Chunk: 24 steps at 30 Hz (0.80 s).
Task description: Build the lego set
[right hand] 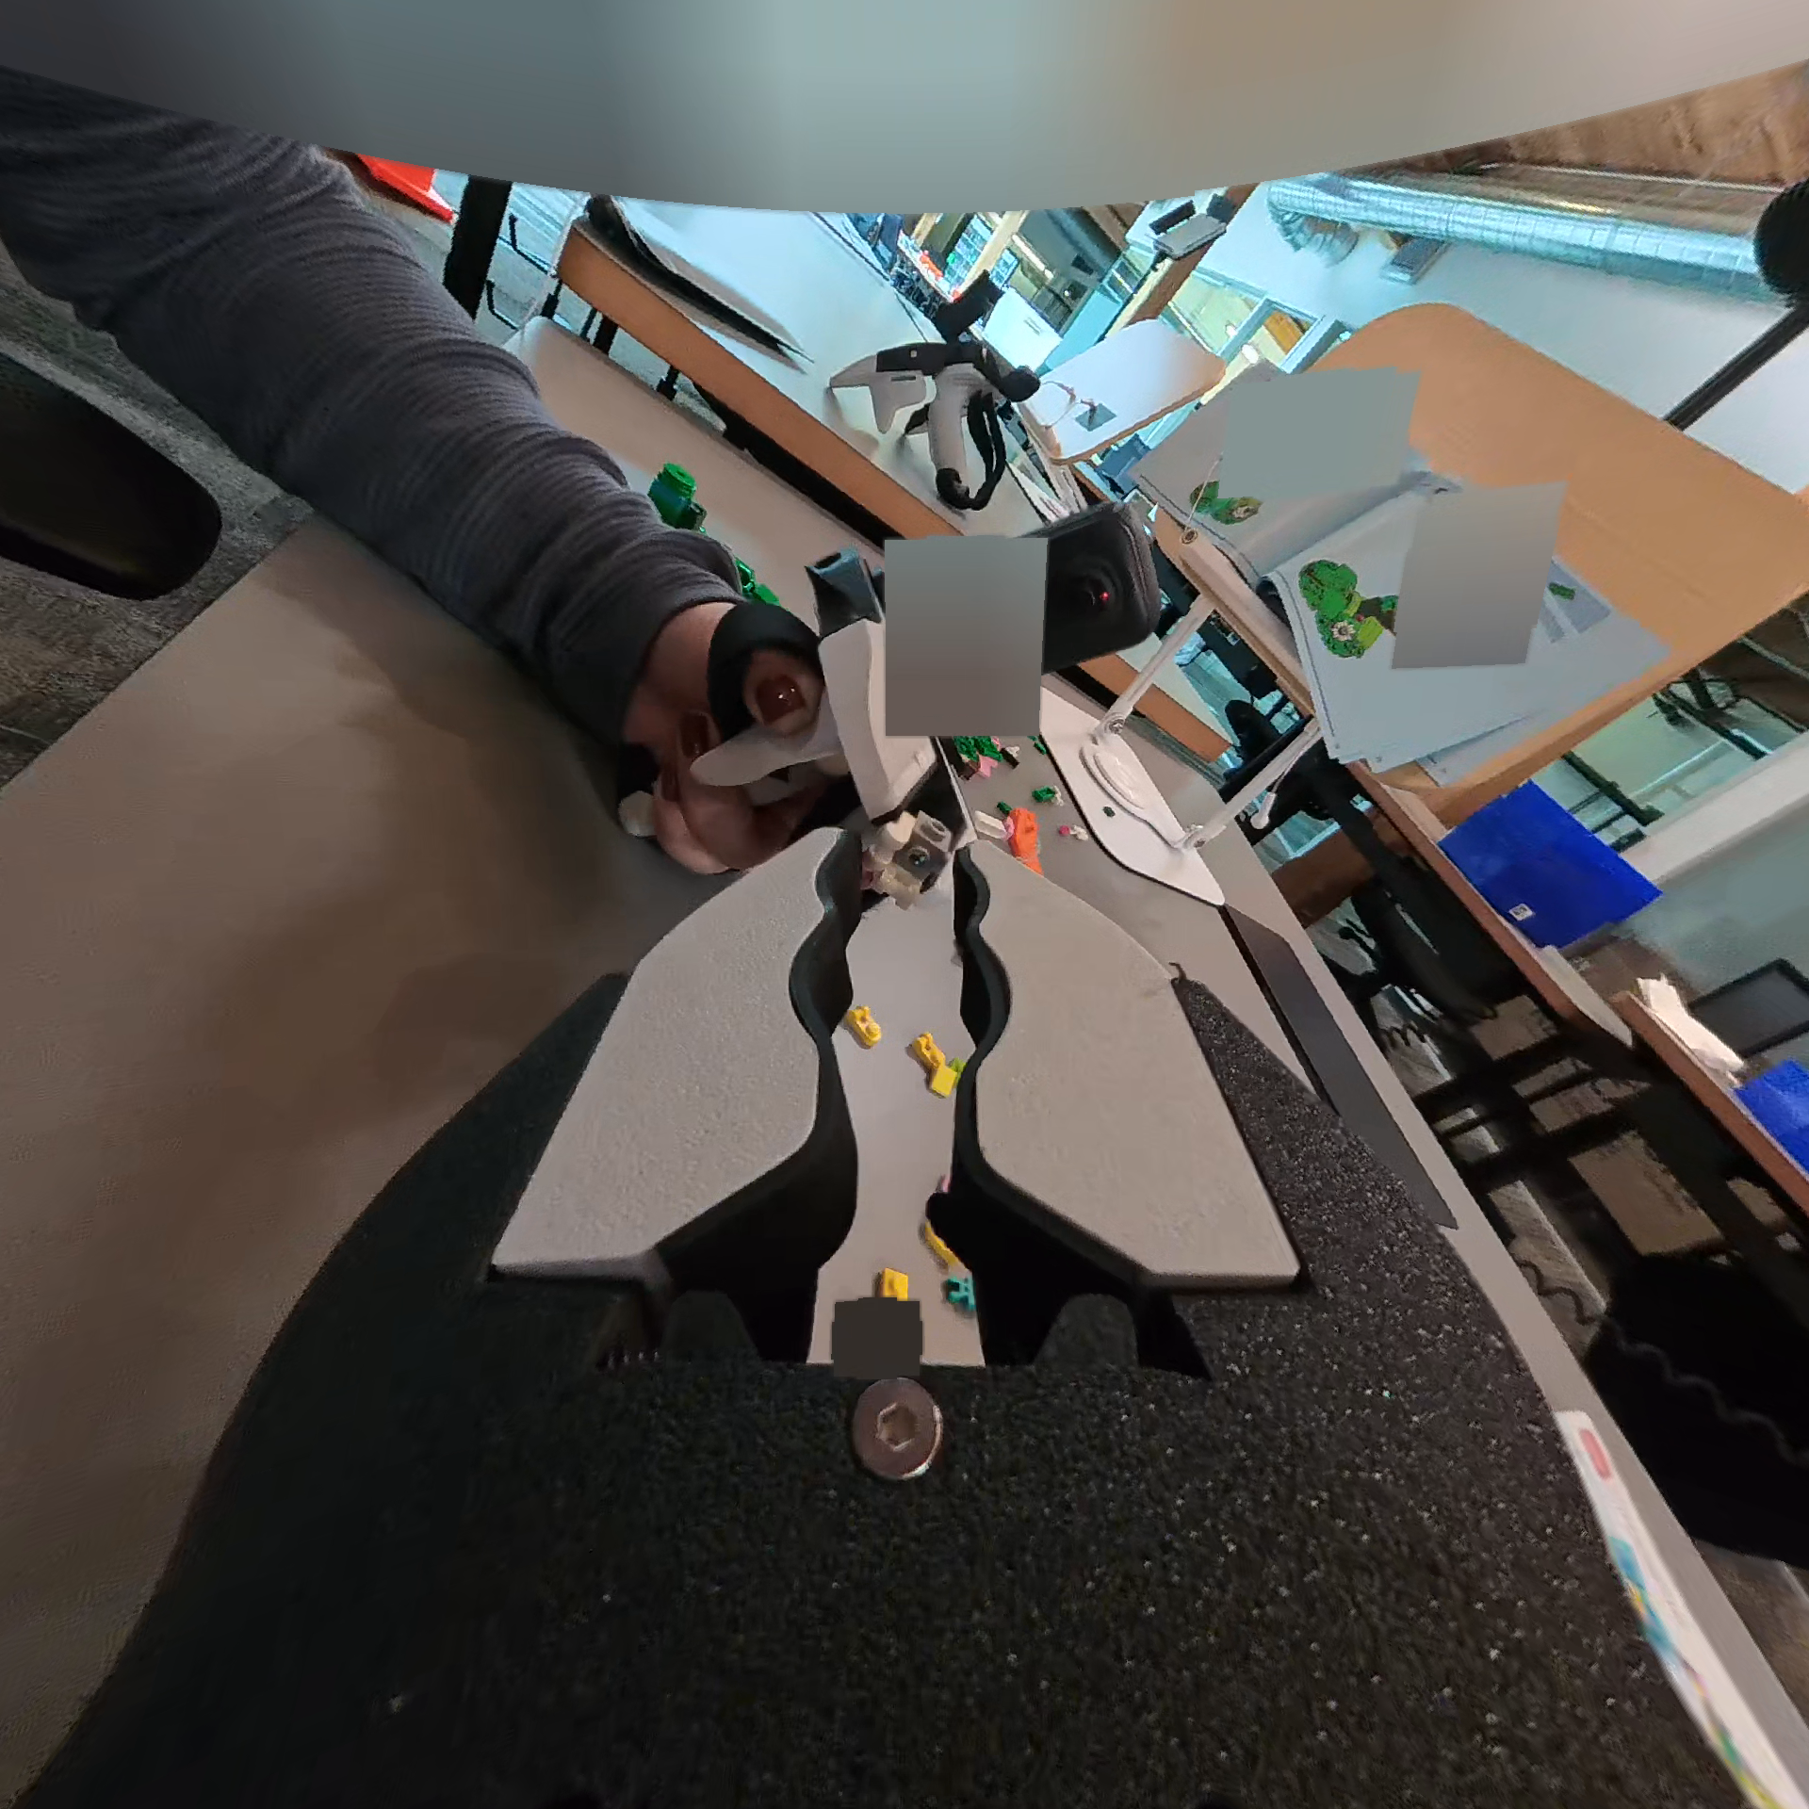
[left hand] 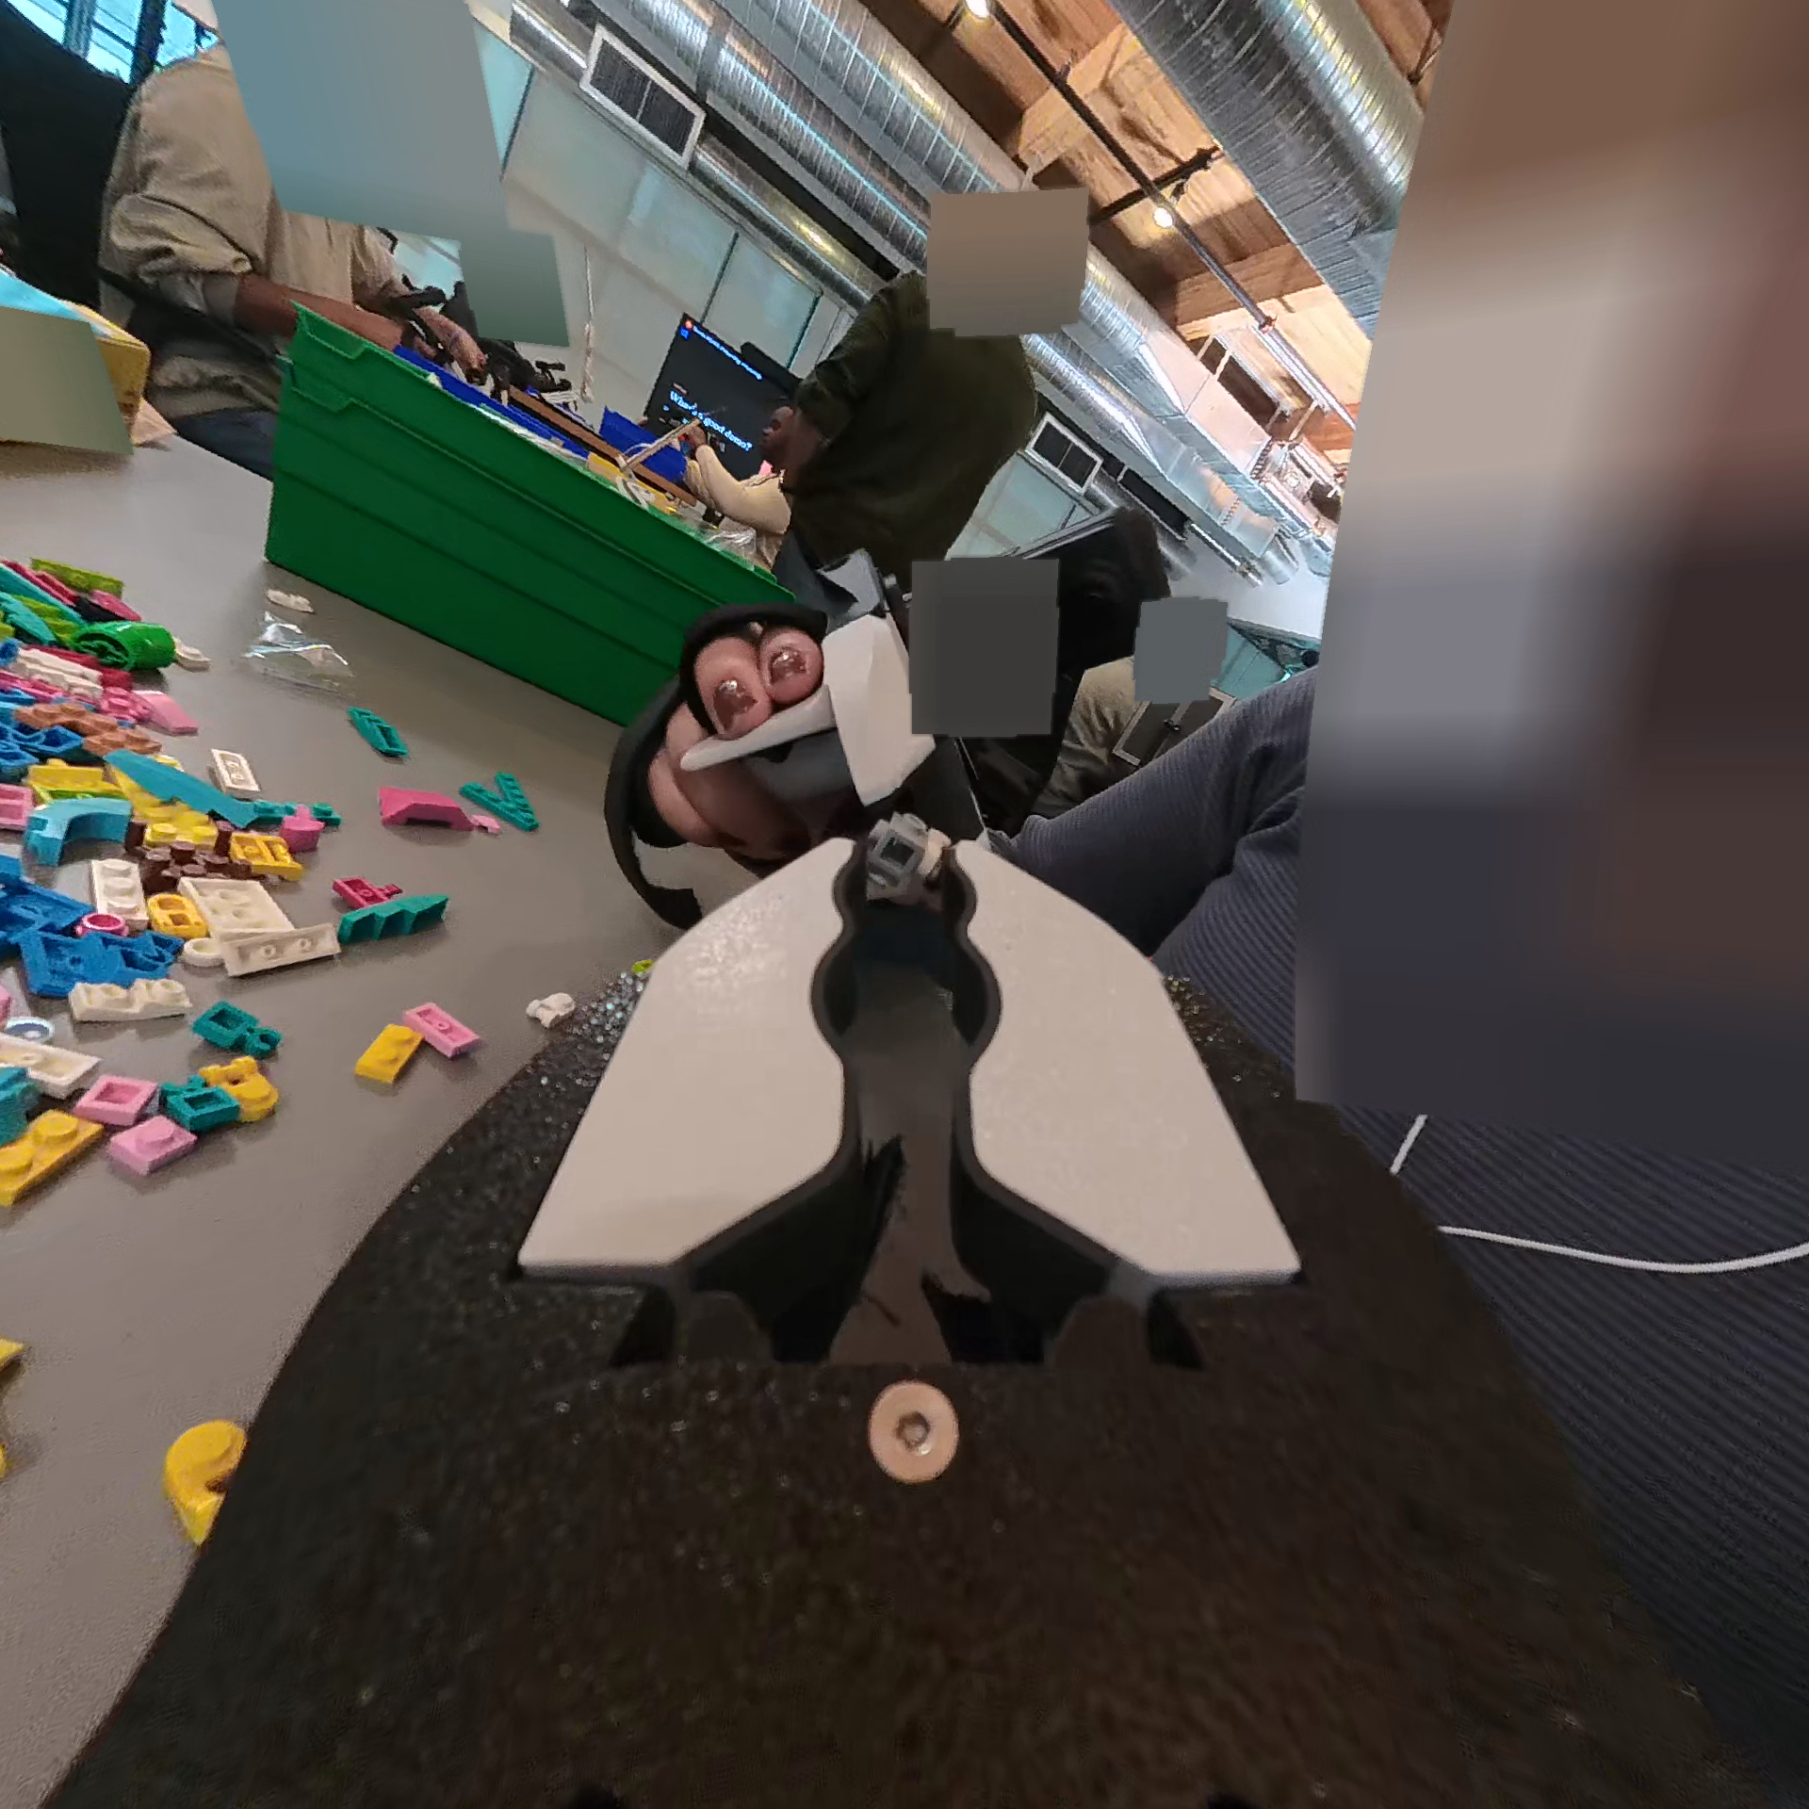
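A: Item one, left gripper (left hand: pixel 905 866): we hold its fingers closed on a small grey lego piece (left hand: pixel 899 861), raised above the tabletop (left hand: pixel 294 1273).

B: Item two, right gripper (right hand: pixel 905 861): fingers pinch a whitish lego assembly (right hand: pixel 908 850). Both pieces meet tip to tip. Loose bricks (left hand: pixel 147 881) lie along the tabletop's left edge.
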### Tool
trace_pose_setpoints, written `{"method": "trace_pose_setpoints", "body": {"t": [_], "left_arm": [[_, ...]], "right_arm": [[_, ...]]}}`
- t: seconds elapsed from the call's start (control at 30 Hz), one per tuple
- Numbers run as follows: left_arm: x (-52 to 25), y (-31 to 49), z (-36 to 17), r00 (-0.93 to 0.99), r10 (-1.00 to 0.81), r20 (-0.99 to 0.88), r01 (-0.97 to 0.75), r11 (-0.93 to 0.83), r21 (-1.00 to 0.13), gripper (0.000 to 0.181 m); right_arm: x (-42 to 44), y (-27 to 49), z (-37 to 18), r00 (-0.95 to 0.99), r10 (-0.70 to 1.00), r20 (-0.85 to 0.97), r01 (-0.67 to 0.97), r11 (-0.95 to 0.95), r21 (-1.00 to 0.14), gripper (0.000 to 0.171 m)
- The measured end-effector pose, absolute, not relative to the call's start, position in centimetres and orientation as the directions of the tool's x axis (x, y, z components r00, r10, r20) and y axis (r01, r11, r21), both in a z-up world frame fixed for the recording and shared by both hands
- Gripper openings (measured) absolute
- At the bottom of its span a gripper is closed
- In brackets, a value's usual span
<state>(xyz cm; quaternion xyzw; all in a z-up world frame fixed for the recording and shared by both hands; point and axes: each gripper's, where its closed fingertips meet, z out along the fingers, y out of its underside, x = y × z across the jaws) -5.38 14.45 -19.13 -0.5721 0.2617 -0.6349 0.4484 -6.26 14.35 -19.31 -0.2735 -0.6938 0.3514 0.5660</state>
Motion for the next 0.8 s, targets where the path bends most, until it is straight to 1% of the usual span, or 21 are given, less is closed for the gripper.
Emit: {"method": "trace_pose_setpoints", "body": {"t": [0.13, 0.23, 0.37, 0.53, 0.7, 0.8], "left_arm": [[-5.4, 14.5, -19.0, 0.046, -0.867, 0.497, 0.273, -0.467, -0.841, 0.014], [-5.3, 14.4, -19.0, 0.030, -0.865, 0.501, 0.260, -0.478, -0.839, 0.014], [-4.8, 13.9, -19.1, -0.003, -0.862, 0.506, 0.230, -0.493, -0.839, 0.014], [-4.4, 14.0, -18.9, -0.027, -0.857, 0.515, 0.214, -0.508, -0.834, 0.014], [-4.6, 14.7, -18.4, -0.006, -0.853, 0.521, 0.265, -0.504, -0.822, 0.014], [-4.9, 15.4, -18.2, 0.052, -0.865, 0.499, 0.306, -0.462, -0.833, 0.014]], "right_arm": [[-6.3, 14.4, -19.2, -0.168, 0.724, 0.669, -0.024, 0.676, -0.737, 0.018], [-6.3, 14.3, -19.1, -0.137, 0.670, 0.730, -0.024, 0.734, -0.679, 0.024], [-6.3, 13.9, -19.4, -0.132, 0.566, 0.814, -0.013, 0.820, -0.572, 0.025], [-6.5, 13.8, -19.9, -0.107, 0.449, 0.887, 0.019, 0.893, -0.449, 0.016], [-7.0, 14.6, -19.5, -0.026, 0.443, 0.896, 0.074, 0.895, -0.441, 0.015], [-7.4, 15.3, -19.3, 0.036, 0.431, 0.902, 0.128, 0.893, -0.432, 0.014]]}}
